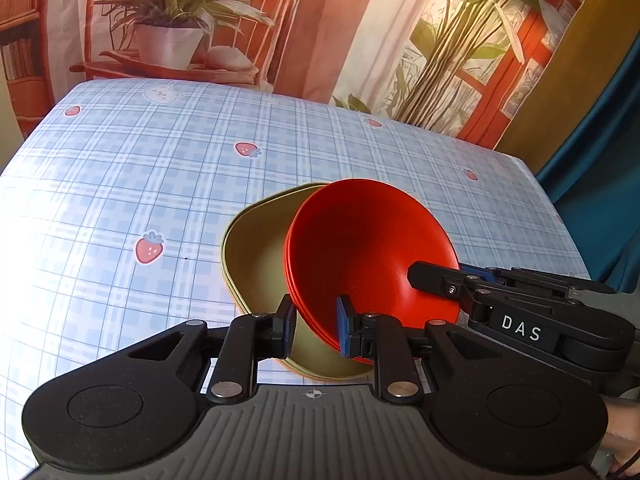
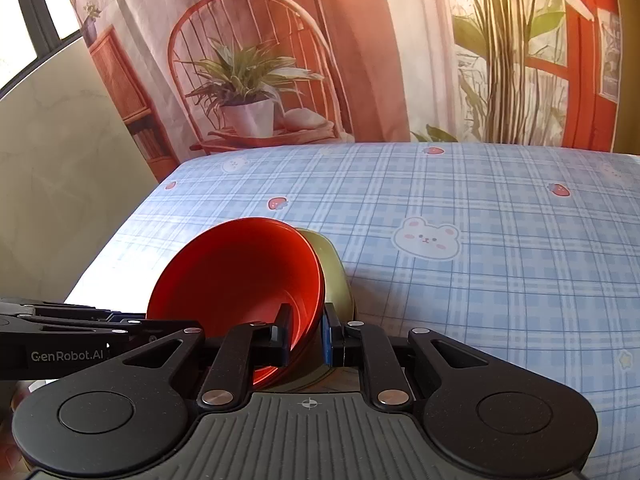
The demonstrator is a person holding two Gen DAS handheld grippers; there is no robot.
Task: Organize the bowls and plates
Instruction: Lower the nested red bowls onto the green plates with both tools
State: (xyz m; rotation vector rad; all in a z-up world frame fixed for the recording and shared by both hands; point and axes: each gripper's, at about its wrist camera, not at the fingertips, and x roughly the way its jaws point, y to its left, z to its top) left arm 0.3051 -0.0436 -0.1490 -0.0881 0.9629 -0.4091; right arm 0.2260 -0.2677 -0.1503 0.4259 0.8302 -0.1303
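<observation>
In the left wrist view, the left hand-held gripper (image 1: 314, 326) is closed on the near rim of the stack of glossy red round bowls (image 1: 370, 252), one finger outside the rim and the blue-padded one inside. The stack is tilted on edge, its hollow facing the camera, and leans inside the olive-green rounded-square plate (image 1: 256, 248), which lies just behind and under it on the table with the blue plaid cloth (image 1: 120, 184). The right hand-held gripper (image 1: 434, 280) reaches in from the right of the red bowls and clamps their right rim.

In the right wrist view, the right hand-held gripper (image 2: 306, 334) pinches the red bowls' (image 2: 236, 276) rim. The olive-green plate (image 2: 336, 280) shows only as a sliver right of the bowls. The left hand-held gripper's (image 2: 132, 326) tips are hidden behind the bowls' left edge.
</observation>
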